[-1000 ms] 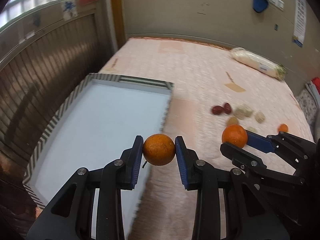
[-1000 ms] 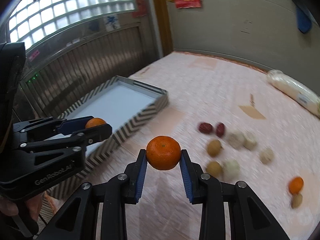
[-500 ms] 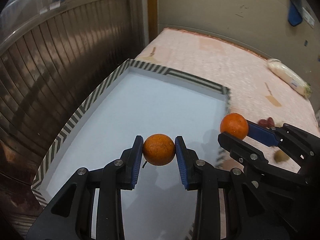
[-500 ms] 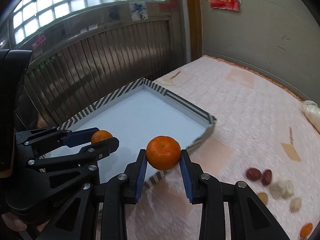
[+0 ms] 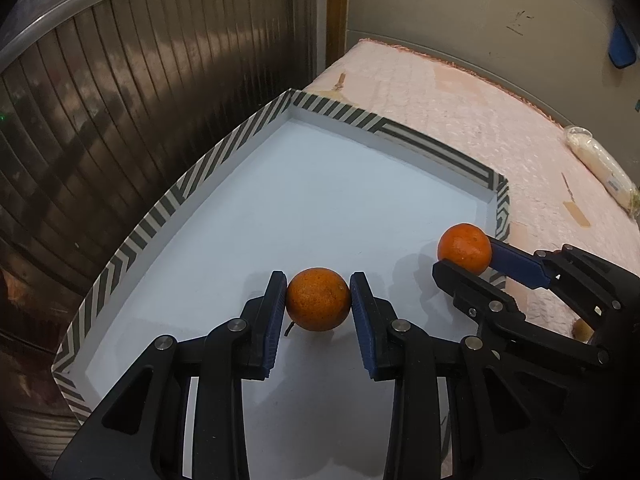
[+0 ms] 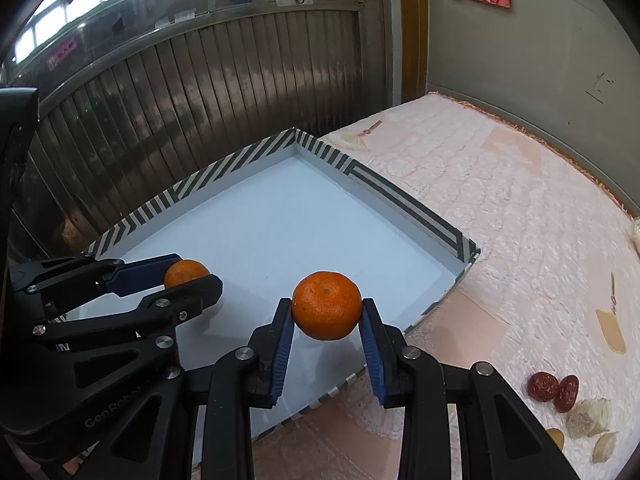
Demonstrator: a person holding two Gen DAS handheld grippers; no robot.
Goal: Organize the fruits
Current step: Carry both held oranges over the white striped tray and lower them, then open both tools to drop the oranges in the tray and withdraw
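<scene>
Left wrist view: both grippers' fingers (image 5: 276, 312) clamp round, dimpled oranges (image 5: 318, 299), apparently above the tray (image 5: 176, 196).

One round orange (image 5: 318, 299) sits pinched between blue pads above the white floor of the striped tray (image 5: 188, 184). A second orange (image 6: 326, 305) hangs near the tray's right edge.
</scene>
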